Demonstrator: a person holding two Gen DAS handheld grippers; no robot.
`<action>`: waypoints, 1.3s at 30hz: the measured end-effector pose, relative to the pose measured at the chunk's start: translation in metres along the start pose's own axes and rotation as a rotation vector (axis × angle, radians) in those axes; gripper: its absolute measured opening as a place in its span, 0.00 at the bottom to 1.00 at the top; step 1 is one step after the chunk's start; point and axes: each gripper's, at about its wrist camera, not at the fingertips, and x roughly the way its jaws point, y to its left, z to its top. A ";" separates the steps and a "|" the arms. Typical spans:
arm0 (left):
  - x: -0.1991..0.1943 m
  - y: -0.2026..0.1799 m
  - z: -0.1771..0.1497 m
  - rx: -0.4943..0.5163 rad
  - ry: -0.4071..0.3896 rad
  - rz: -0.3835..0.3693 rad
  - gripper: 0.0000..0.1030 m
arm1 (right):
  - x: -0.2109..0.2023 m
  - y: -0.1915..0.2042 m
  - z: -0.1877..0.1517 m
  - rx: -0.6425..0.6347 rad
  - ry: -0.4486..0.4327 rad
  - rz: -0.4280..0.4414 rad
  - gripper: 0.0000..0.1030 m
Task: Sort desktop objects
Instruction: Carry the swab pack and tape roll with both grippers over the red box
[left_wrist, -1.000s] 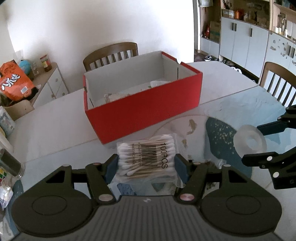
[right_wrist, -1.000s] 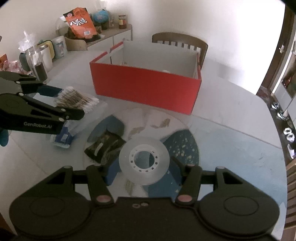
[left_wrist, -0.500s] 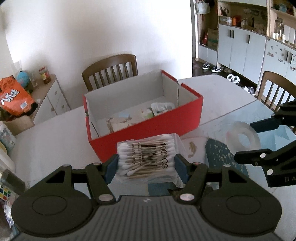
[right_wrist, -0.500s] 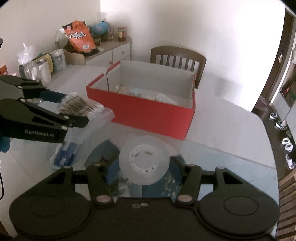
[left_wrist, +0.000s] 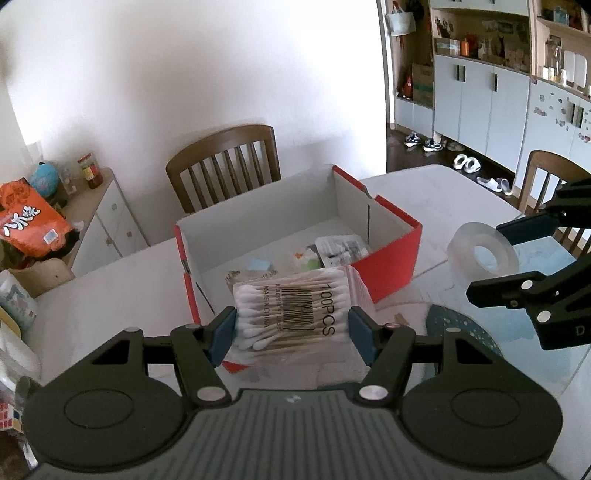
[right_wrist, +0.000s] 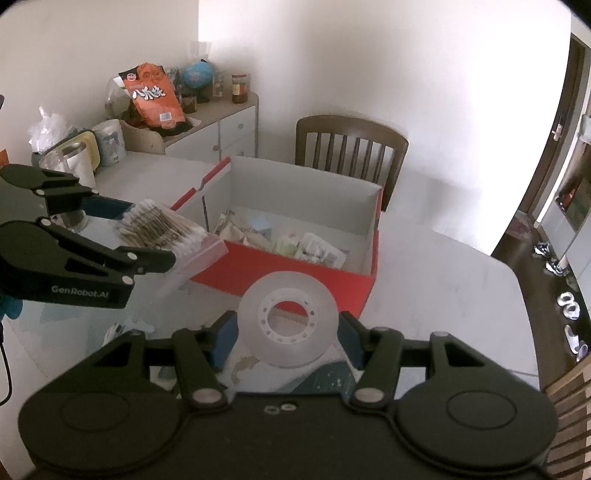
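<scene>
The pack of cotton swabs (left_wrist: 291, 314) is pinched between the jaws of the left gripper (left_wrist: 291, 328), held in the air at the near rim of the red box (left_wrist: 391, 262). In the left wrist view the swab sticks run from 9 to 3 o'clock, jaw to jaw, with white tips bunched at both ends; the barcode label faces up, and the loose clear wrap trails toward 6 o'clock. The roll of clear tape (right_wrist: 287, 319) is pinched across its width by the jaws of the right gripper (right_wrist: 287, 332), also off the surface; in the right wrist view its open core faces the camera, tilted a little upward, and the box wall shows through the hole.

The box, red outside and white inside, sits open on the pale worktop (right_wrist: 443, 288), at 12 o'clock from both grippers, and holds several small packets (right_wrist: 317, 251). A blue patterned mat (left_wrist: 458, 332) covers the worktop below the grippers.

A wooden chair (left_wrist: 225, 162) stands behind the box against a white wall. A low white cabinet (right_wrist: 221, 129) at 10 o'clock carries an orange snack bag (right_wrist: 155, 96). In the left wrist view, grey-blue cupboards (left_wrist: 480, 107) fill the 2 o'clock corner, with shoes (left_wrist: 424, 142) on the floor.
</scene>
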 end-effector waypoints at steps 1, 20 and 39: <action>0.001 0.002 0.002 0.000 -0.002 0.000 0.63 | 0.001 0.000 0.002 0.000 -0.002 0.000 0.56; 0.034 0.039 0.041 0.001 -0.021 0.013 0.63 | 0.026 -0.018 0.041 0.029 -0.017 -0.021 0.56; 0.084 0.066 0.065 -0.010 -0.001 -0.012 0.63 | 0.065 -0.025 0.072 0.051 -0.013 -0.029 0.56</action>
